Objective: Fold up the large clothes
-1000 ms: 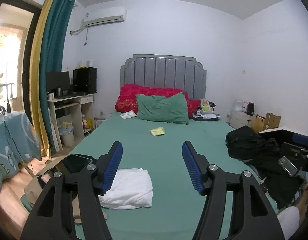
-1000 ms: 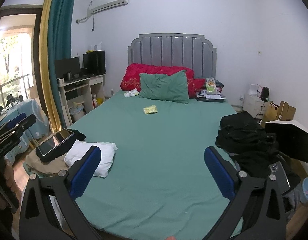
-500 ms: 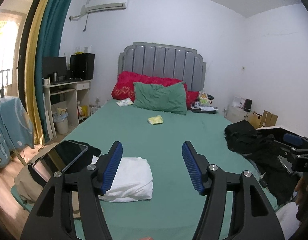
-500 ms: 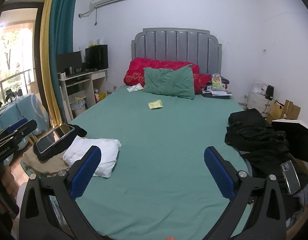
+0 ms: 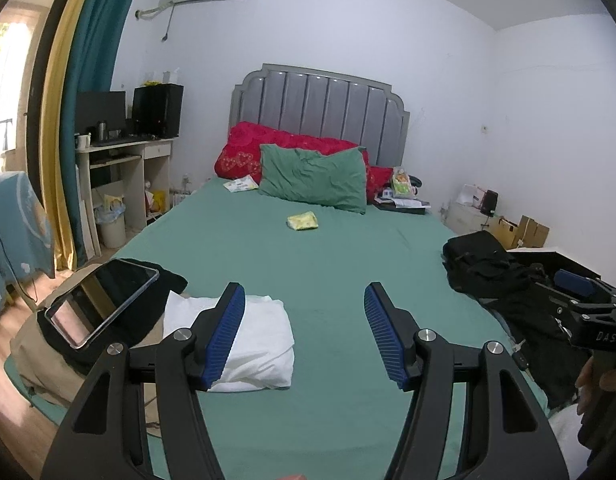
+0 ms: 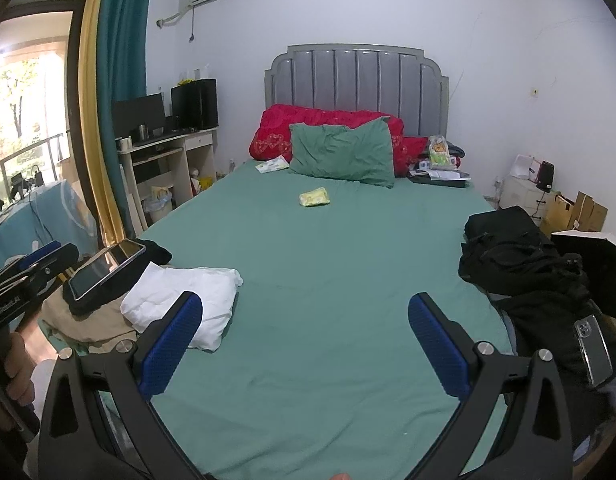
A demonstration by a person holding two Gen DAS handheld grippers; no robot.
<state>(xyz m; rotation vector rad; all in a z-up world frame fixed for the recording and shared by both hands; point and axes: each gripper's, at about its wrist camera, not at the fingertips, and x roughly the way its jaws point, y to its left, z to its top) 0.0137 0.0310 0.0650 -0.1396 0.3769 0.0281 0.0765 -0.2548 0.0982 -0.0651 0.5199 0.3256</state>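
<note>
White walls close in a bedroom whose bed (image 5: pixel 308 264), under a green sheet, fills the left wrist view. The left claw (image 5: pixel 303 332) hangs above the near end of the sheet, its blue pads spread wide with nothing between them. Behind its left finger a folded white garment (image 5: pixel 263 340) lies flat on the sheet, and just left of that a tablet (image 5: pixel 103 300) leans tilted on dark cloth over a tan garment (image 5: pixel 35 360). At the bed's right edge sits a heap of black clothes (image 5: pixel 496 276), and past it the other claw pokes in, gripped by a hand (image 5: pixel 592 384). A green pillow (image 5: pixel 314 178) rests against red bedding below the grey headboard (image 5: pixel 320 108).

From the right wrist view, the right claw (image 6: pixel 305 344) is likewise wide apart over bare sheet, holding nothing. The white garment (image 6: pixel 187 300) lies near its left finger, the black clothes (image 6: pixel 520 264) to its right, with a phone (image 6: pixel 592 350) lying on them. A small yellow packet (image 6: pixel 315 197) sits mid-bed.
</note>
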